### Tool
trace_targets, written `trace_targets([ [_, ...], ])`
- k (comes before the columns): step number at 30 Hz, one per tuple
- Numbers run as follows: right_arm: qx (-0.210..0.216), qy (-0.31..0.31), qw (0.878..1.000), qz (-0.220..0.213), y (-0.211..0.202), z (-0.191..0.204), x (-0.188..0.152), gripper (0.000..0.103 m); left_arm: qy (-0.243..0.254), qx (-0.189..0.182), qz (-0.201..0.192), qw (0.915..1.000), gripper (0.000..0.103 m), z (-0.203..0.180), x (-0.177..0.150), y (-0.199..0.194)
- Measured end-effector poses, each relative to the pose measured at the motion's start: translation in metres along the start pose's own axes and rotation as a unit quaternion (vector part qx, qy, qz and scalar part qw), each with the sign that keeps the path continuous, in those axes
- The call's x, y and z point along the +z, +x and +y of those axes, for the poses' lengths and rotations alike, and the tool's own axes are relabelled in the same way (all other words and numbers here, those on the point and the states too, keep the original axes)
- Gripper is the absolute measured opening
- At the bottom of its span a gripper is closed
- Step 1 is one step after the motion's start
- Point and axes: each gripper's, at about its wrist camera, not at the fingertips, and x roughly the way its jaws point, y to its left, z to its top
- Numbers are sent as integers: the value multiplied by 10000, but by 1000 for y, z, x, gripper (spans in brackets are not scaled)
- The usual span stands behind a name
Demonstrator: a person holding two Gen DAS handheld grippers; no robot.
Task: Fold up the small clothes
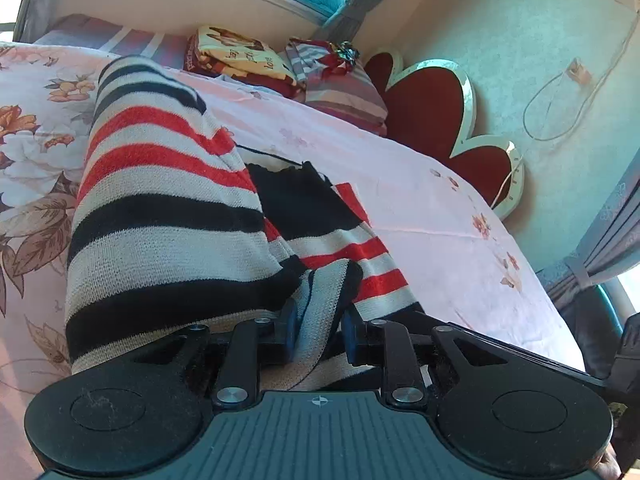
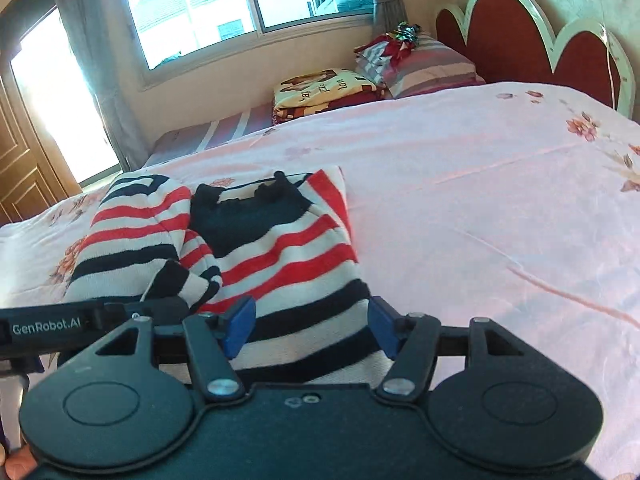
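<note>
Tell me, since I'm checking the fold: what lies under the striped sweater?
The striped sweater lies on the pink floral bedsheet, which shows all around it. The folded-over sleeve covers part of its front; anything beneath the sweater is hidden.

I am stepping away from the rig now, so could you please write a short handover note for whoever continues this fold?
Left gripper: shut on a bunched edge of the red, black and white striped knit sweater, near its hem.
Right gripper: open, its blue pads either side of the hem, not pressing in.
Sweater: on the pink floral bedsheet, neckline toward the scalloped red headboard.
Done: the side held by the left gripper looks lifted over the body; the opposite side appears tucked in.
Left: lay that fold flat, smooth it, then fold hem toward neckline.
</note>
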Motion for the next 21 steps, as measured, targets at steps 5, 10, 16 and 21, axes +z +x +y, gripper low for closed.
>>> trace_targets([
  [5,239,293,9993,6,1,-6,5,67,376,110,-347,9986,103,-13,5,-49],
  [10,781,741,9942,62,3,0,23,81,154,545,-935,9940,103,20,12,-94],
  [16,1516,923,9827,526,29,31,34,81,-290,1801,-833,9797,103,85,15,-77],
  [21,1739,905,9737,1161,71,60,23,39,-133,2165,-777,9731,103,98,11,-57],
])
